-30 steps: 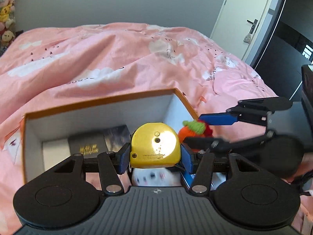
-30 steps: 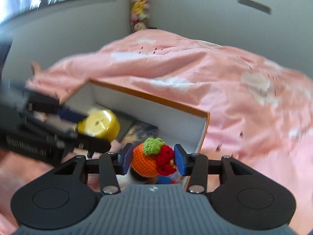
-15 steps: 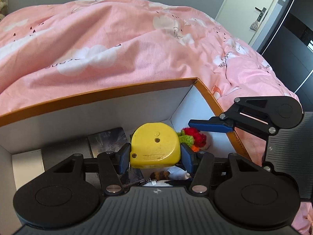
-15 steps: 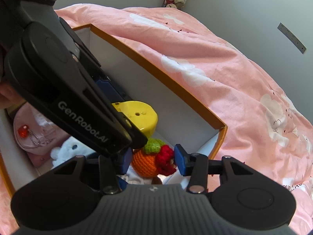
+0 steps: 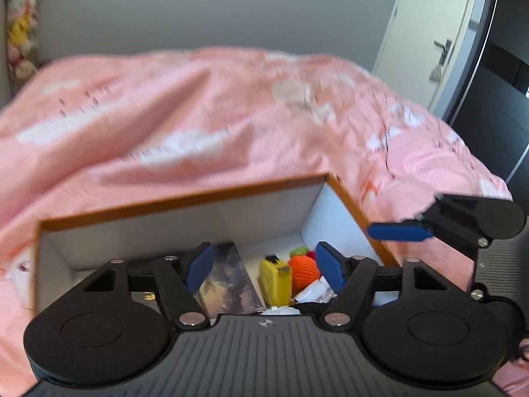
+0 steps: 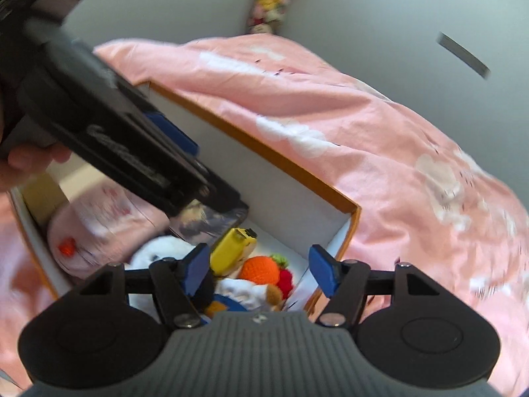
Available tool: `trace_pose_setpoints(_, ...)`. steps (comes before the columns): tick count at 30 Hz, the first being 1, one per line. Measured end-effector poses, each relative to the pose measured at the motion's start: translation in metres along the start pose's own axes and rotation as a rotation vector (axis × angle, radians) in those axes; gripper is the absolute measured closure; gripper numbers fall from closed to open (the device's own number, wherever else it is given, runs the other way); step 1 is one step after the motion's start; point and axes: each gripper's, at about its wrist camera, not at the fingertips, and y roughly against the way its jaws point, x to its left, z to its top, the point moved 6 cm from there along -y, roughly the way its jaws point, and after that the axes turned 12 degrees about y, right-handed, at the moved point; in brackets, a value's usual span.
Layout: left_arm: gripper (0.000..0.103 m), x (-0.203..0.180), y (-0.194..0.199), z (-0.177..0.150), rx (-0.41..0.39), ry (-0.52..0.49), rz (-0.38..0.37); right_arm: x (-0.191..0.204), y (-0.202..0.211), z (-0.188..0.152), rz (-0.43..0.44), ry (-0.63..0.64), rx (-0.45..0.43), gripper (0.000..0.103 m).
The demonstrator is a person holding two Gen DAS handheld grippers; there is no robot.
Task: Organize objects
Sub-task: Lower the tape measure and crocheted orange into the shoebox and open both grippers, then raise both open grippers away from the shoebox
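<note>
Yellow tape measure [image 5: 275, 278] in box [image 5: 185, 200], below left tongs [image 5: 264, 266]; both tongs opening, empty.

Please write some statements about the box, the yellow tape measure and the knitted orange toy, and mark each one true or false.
1. The yellow tape measure lies inside the box. True.
2. The left tool grips the tape measure. False: its jaws are opening and nothing is between them.
3. The knitted orange toy lies on the pink duvet. False: it is in the box, beside the tape measure.
4. The right tool holds nothing. True: its jaws are opening above the toy.
</note>
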Motion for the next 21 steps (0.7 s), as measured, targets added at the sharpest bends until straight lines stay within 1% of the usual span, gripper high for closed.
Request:
trace_pose_setpoints(2, 0.015, 0.000, 0.018, -0.001, -0.056, -0.006, 0.031, 0.001, 0.015, 0.002, -0.010, -0.083, -0.024, 0.027)
trace_pose_setpoints(4, 0.015, 0.001, 0.035, -0.003, -0.100, 0.001, 0.071, 0.004, 0.031, 0.003, -0.019, -0.163, -0.045, 0.027)
trace_pose_setpoints(8, 0.013, 0.006, 0.064, -0.012, -0.153, 0.028, 0.123, 0.008, 0.054, 0.005, -0.031, -0.335, -0.073, 0.026)
trace_pose_setpoints(10, 0.013, 0.009, 0.075, -0.019, -0.175, 0.037, 0.165, 0.011, 0.063, 0.005, -0.042, -0.414, -0.088, 0.022)
trace_pose_setpoints(11, 0.013, 0.012, 0.078, -0.022, -0.179, 0.048, 0.188, 0.013, 0.067, 0.004, -0.050, -0.448, -0.094, 0.019)
trace_pose_setpoints(13, 0.013, 0.018, 0.083, -0.030, -0.175, 0.085, 0.223, 0.018, 0.073, 0.003, -0.068, -0.496, -0.103, 0.018)
trace_pose_setpoints(16, 0.013, 0.028, 0.087, -0.039, -0.159, 0.141, 0.268, 0.028, 0.080, 0.000, -0.081, -0.526, -0.105, 0.018)
trace_pose_setpoints(18, 0.013, 0.031, 0.089, -0.047, -0.153, 0.141, 0.290, 0.034, 0.082, -0.002, -0.082, -0.530, -0.097, 0.018)
trace_pose_setpoints(21, 0.013, 0.029, 0.092, -0.055, -0.148, 0.133, 0.297, 0.041, 0.083, -0.008, -0.076, -0.543, -0.080, 0.018)
